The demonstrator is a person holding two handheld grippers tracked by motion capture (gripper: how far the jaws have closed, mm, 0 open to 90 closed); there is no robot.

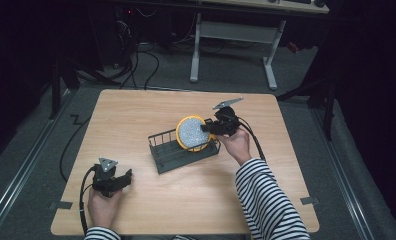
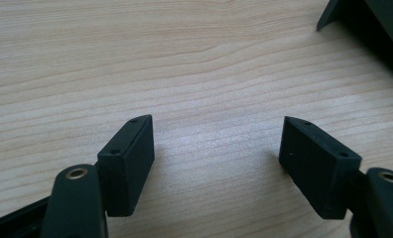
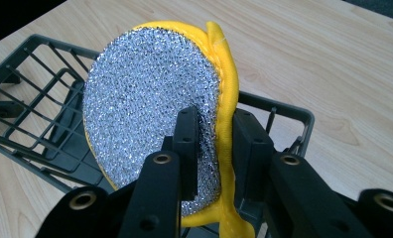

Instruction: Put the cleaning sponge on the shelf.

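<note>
A round scrubbing pad [image 1: 191, 132] with a silver mesh face and a yellow back stands on edge in a dark grey wire rack [image 1: 166, 150] at the middle of the table. My right gripper [image 1: 206, 128] reaches it from the right. In the right gripper view the scrubbing pad [image 3: 145, 99] fills the centre, and my right gripper [image 3: 217, 134] is shut on its rim, one pad on the mesh and one on the yellow back. My left gripper [image 1: 128, 176] rests near the table's front left, open over bare wood [image 2: 217, 148] with nothing between its fingers.
The wooden table [image 1: 136, 110] has bare wood all round the rack. A corner of the rack [image 2: 373, 20] shows at the top right of the left gripper view. Behind the table stand a white desk frame [image 1: 233, 32] and cables on the grey floor.
</note>
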